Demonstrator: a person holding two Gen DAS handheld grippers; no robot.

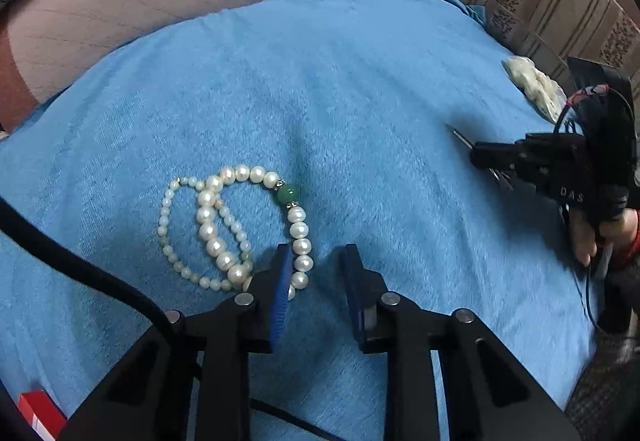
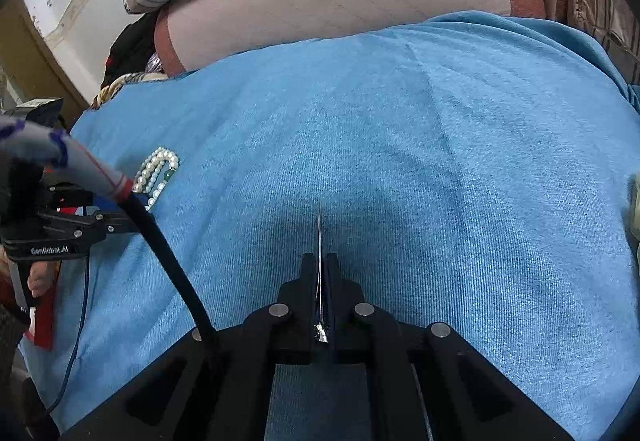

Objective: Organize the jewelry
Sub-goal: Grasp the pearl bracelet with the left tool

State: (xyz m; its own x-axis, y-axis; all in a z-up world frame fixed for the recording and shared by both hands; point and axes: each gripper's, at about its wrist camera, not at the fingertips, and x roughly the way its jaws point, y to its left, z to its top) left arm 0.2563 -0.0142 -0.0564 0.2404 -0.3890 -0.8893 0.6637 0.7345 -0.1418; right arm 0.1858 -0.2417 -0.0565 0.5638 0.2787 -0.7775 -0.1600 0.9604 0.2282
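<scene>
While our left gripper (image 1: 316, 261) gapes beside the pearl bracelets (image 1: 236, 229), bare blue cloth (image 1: 340, 81) surrounds them; our right gripper (image 2: 322, 269) pinches a thin metal pin (image 2: 319, 241), seen edge-on only from the right wrist.

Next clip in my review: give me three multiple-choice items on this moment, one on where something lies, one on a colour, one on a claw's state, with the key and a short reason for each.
1. Where do the pearl bracelets lie, seen from the left wrist camera?
A. beside the left claw's left finger, on the cloth
B. inside a box
C. between the right claw's fingers

2. What colour is the odd bead on the large-pearl bracelet?
A. red
B. green
C. black

3. How does the right claw stand?
A. wide open and empty
B. shut on a thin metal pin
C. shut on a pearl

Key: 1 A, the pearl bracelets rest on the blue cloth by the left claw. 2 B, the green bead sits among white pearls. 3 B, the right claw pinches the thin metal pin, whose tip sticks out ahead.
</scene>
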